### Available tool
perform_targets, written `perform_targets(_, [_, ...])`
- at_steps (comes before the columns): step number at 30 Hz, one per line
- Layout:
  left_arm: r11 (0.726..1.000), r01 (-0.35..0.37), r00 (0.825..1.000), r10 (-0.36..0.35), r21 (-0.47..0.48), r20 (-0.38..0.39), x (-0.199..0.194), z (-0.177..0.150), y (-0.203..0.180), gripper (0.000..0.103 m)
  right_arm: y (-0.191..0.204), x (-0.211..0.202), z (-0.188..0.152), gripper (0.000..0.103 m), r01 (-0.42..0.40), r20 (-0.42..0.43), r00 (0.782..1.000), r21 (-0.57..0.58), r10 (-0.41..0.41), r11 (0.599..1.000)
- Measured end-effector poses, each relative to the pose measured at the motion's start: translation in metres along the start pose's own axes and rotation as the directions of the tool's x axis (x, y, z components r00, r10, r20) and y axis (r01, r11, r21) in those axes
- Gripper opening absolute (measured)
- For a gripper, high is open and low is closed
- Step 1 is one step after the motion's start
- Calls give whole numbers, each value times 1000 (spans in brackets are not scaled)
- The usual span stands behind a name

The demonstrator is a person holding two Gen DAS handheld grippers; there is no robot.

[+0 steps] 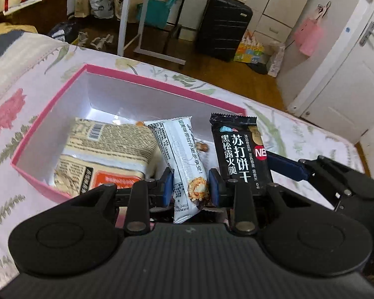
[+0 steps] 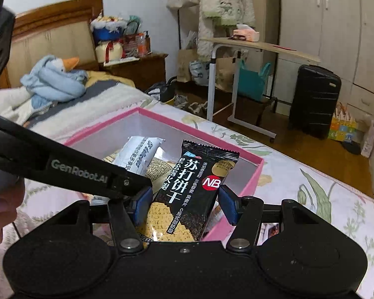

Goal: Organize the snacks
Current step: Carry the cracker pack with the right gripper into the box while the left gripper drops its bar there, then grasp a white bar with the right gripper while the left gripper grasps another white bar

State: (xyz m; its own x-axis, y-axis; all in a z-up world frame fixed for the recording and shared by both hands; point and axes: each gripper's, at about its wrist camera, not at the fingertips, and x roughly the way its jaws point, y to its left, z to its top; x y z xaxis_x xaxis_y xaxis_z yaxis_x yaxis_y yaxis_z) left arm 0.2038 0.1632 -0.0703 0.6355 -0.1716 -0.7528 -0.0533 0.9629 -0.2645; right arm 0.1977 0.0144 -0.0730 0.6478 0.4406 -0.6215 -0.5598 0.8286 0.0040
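Nearest to me, my left claw [image 1: 190,186] is pinched tight on a white snack packet [image 1: 184,159], its blue pads squeezing the lower part so the top leans out over the box. My right claw [image 2: 184,204] sits about half open with both pads pressed on the sides of a black cracker packet [image 2: 194,189], which stands upright between them. The two claws are close together: in the right wrist view the left claw's arm crosses just in front of my right pad, and I judge a knock there could twist either packet loose.

Just beyond, the pink box [image 1: 49,104] lies open on the floral bed [image 1: 311,134], with a beige printed packet [image 1: 107,154] already lying at its near left. The free floor of the box is toward the far wall and the right side. If I let go too soon, I think the black packet could catch the near right rim and fall outside.

Farther off, the bed around the box is bare, so there is room to pull away sideways.
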Motion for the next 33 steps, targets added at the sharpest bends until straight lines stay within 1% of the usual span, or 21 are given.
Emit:
perform_targets(2, [1000,-16,1000,16,8,-8,9,1,1,29,3,7,-1,63,1,-8,1000,-24,-1,1000])
perform_targets(5, [1000,-19,999,19,-2,-37,22,2,10,29,3,19,-2,63,-9,-25,1000,-34,8,999])
perform_targets(8, [999,-15,997,13,-28,-70,33,-1,19,30,-3,28,-5,65,-31,-42,999,19,31,999])
perform_targets(9, [998,3,996,-9,-64,-92,34,-2,23,30,-7,27,-8,69,-39,-36,999,48,41,998])
perform_targets(10, [995,19,994,-29,-98,-109,35,-3,27,33,-11,25,-11,70,-46,-30,998,79,49,996])
perform_targets(11, [994,20,993,-32,-110,-111,35,-4,29,35,-14,22,-13,70,-64,-19,998,98,66,993])
perform_targets(12, [993,11,994,-23,-114,-103,32,-5,29,42,-17,15,-15,71,-82,-6,996,117,84,990])
perform_targets(13, [994,-1,996,-10,-110,-91,29,-6,29,45,-19,9,-16,72,-89,5,996,128,89,988])
perform_targets(14, [995,-11,997,3,-101,-81,26,-8,28,45,-21,1,-18,77,-99,17,995,140,98,985])
perform_targets(15, [996,-21,997,15,-90,-76,23,-8,26,45,-22,-7,-20,79,-100,25,995,157,97,983])
perform_targets(17, [997,-24,998,19,-71,-64,14,-12,22,46,-27,-25,-23,79,-91,38,996,177,85,980])
perform_targets(21, [999,-17,999,15,-27,-44,-5,-21,9,46,-34,-65,-36,79,-54,31,998,213,48,975])
perform_targets(26, [999,28,998,-26,43,-49,-29,-33,-15,46,-47,-107,-55,79,-23,40,999,266,13,964])
perform_targets(29, [992,46,998,-42,115,-42,-44,-36,-38,47,-53,-132,-69,79,30,38,998,291,-43,956])
perform_targets(33, [978,98,995,-93,184,-36,-62,-44,-68,50,-63,-165,-89,79,103,39,992,324,-122,940])
